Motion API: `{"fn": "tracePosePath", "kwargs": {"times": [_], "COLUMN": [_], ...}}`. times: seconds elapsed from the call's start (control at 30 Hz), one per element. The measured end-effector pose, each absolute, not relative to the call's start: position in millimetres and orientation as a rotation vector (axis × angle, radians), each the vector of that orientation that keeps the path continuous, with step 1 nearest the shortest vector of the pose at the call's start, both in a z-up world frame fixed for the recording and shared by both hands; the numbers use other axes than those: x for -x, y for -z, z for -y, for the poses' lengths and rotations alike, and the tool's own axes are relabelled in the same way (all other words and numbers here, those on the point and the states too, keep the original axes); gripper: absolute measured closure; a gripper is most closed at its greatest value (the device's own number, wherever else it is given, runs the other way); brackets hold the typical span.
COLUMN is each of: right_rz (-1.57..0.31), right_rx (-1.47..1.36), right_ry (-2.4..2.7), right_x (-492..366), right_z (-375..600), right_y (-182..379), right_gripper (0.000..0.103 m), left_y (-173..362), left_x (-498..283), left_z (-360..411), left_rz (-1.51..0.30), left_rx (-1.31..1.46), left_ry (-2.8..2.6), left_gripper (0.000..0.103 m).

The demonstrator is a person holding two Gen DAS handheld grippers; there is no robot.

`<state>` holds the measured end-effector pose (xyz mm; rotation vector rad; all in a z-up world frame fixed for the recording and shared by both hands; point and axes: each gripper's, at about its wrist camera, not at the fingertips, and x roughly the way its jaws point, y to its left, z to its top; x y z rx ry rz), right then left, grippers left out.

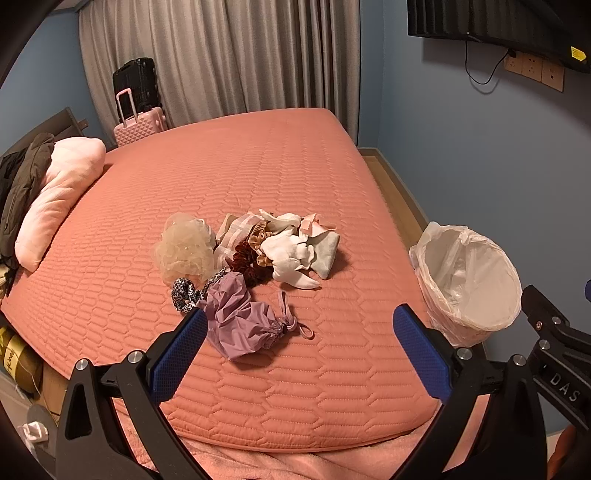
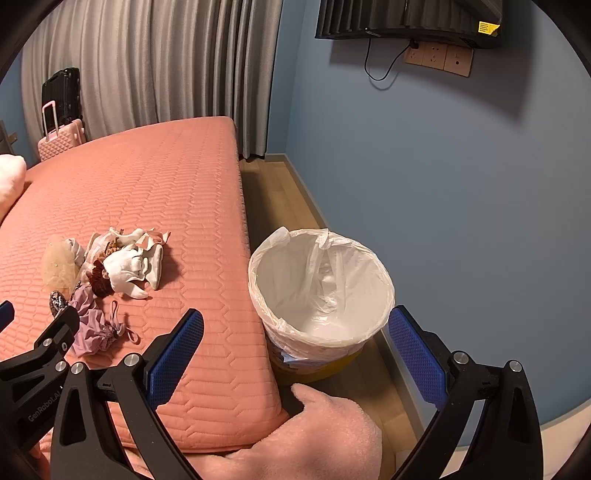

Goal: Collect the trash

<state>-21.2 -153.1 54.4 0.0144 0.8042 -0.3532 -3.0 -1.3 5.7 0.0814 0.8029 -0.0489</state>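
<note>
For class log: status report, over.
Left gripper and right gripper open, empty. Pile on bed; lined bin beside it. Nothing blocking.

Bin (image 2: 320, 291) base hidden behind the mattress edge (image 2: 258, 332), television (image 2: 410, 18) cropped at top, yellow sticker (image 2: 488, 27) unreadable

Salmon quilted bed (image 1: 280, 155) bearing a heap of cloth scraps (image 1: 255, 251), pink pillow (image 1: 59, 199), perhaps dark clothing beside it.
</note>
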Motion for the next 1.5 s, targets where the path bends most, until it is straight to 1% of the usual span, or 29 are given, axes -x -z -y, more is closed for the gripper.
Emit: {"fn": "tracePosePath", "kwargs": {"times": [1.5], "right_rz": [-0.778], "right_rx": [-0.018], "right_ry": [0.380], "right_x": [20.4], "right_z": [153.7], "right_y": [-62.3], "right_gripper": [0.006], "left_y": [-5.5], "left_x": [1.9], "left_z": [-3.1], "left_rz": [-0.799], "left_rx": [-0.057], "left_ry": [0.108], "left_gripper": [0.007]}}
